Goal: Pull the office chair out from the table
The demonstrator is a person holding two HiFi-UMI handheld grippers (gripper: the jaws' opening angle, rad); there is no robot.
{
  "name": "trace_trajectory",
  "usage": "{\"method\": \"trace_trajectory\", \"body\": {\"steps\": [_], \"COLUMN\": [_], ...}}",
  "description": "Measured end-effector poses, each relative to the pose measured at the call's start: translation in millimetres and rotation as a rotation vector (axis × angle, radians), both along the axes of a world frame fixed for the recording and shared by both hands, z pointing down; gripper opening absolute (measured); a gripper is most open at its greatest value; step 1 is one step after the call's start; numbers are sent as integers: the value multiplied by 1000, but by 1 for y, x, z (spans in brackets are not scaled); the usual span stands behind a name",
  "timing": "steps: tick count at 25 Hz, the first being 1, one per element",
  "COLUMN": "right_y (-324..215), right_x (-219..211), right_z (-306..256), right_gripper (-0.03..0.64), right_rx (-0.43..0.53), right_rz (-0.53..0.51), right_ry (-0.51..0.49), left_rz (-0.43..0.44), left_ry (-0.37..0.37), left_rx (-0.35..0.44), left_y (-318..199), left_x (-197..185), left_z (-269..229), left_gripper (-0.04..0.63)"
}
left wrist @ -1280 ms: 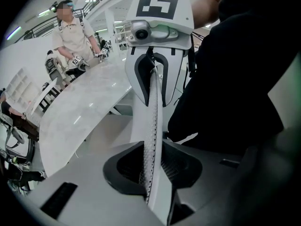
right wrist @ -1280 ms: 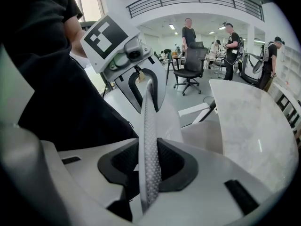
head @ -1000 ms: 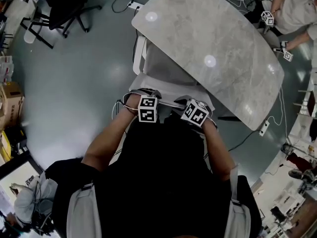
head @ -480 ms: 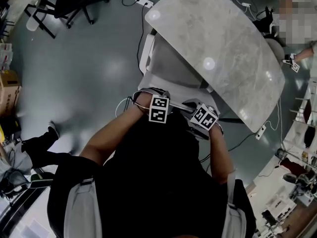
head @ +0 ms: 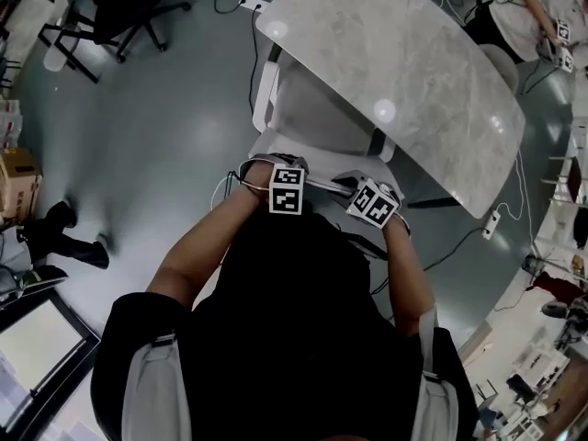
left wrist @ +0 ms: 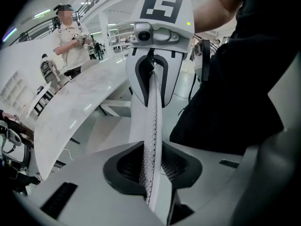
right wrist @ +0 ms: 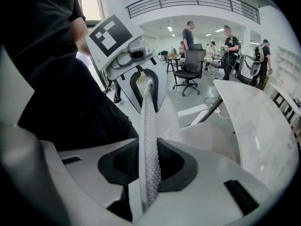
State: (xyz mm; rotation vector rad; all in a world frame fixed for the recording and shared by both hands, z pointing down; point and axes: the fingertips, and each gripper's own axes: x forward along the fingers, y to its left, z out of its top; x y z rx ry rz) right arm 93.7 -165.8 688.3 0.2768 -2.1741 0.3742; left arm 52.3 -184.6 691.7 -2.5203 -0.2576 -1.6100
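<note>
Since the chair must roll across it, floor: glossy grey floor (head: 175, 145), bare to the person's left; a thin dark cable (head: 457, 246) trails near the table's right end, so a pull straight back looks safest

Table: large pale grey marble-look table (head: 413, 53) with rounded ends, lying slantwise across the head view

Office chair: white-framed office chair (head: 317, 118) with a light grey seat, its back towards the person; the far part of the seat is hidden under the table's near edge, so it seems only partly out

Backrest rim: thin white perforated backrest rim (left wrist: 153, 112) along the top of the chair's back, running through both pairs of jaws

Step in hand: judged to be the pull itself; it should go well if both hands draw back evenly and level, so the chair rolls straight and does not swivel or tip, with pressure kept on the rim

Arms: both bare forearms reach forward and down from the black-clad body, elbows wide, wrists drawn in near each other

Left gripper: the left gripper (left wrist: 151, 173) points steeply down, marker cube up, its dark pads pressed on either side of the rim

Right gripper: the right gripper (right wrist: 149, 166) sits just beside it, tilted a little outward, clamped on the same rim in the same way
</note>
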Motion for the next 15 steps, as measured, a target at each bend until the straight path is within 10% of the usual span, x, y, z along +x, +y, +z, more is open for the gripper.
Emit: {"method": "trace_trajectory", "body": {"steps": [15], "right_y": [62], "right_x": [-27], "right_z": [-3], "right_gripper": [115], "right_rx": [13], "right_rz": [31], "right_ry": [-8], "left_rz": [17], "left_ry": [-35], "left_rx": [0], "left_y": [59], "left_x": [-27], "left_z": [-2], "left_gripper": [103]}}
